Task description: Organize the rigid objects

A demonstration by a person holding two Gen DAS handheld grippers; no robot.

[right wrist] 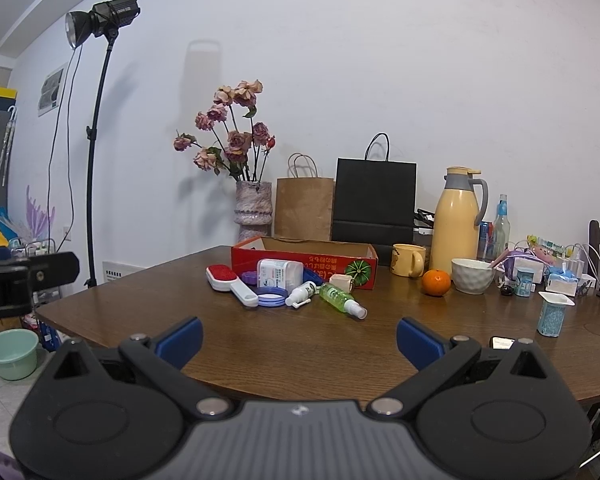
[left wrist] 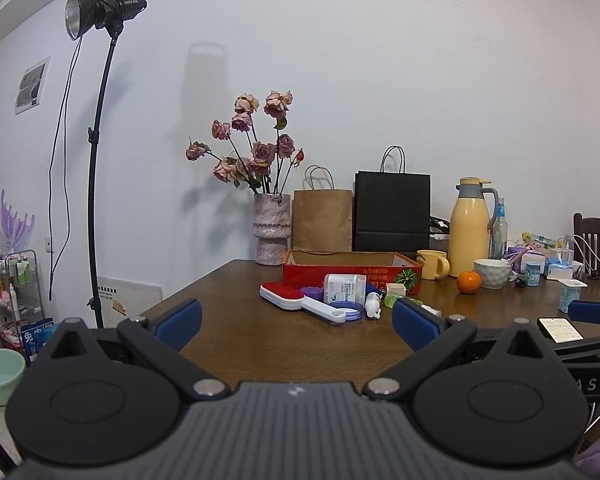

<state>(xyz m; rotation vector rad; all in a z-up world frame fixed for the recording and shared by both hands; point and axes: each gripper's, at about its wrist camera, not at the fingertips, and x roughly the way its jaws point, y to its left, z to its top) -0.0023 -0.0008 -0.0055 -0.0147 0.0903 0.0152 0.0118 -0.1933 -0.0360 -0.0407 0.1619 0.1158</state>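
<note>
Rigid objects clustered mid-table, both grippers spread wide, holding nothing.
Left gripper (left wrist: 296, 322) and right gripper (right wrist: 299, 340) hover at near table (right wrist: 300, 356) edge; beyond: lint brush (right wrist: 230, 282), blue rings (right wrist: 271, 297), white bottle (right wrist: 301, 294), green spray bottle (right wrist: 340, 298), white container (right wrist: 278, 274), just before red box (right wrist: 304, 258).

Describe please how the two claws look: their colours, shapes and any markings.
Both are alike. The left claw and the right claw have black angular link arms with silver round rivets, blue padded fingers and a grey ribbed body with a small white logo. White letters mark each one's side in the other's view.
</note>
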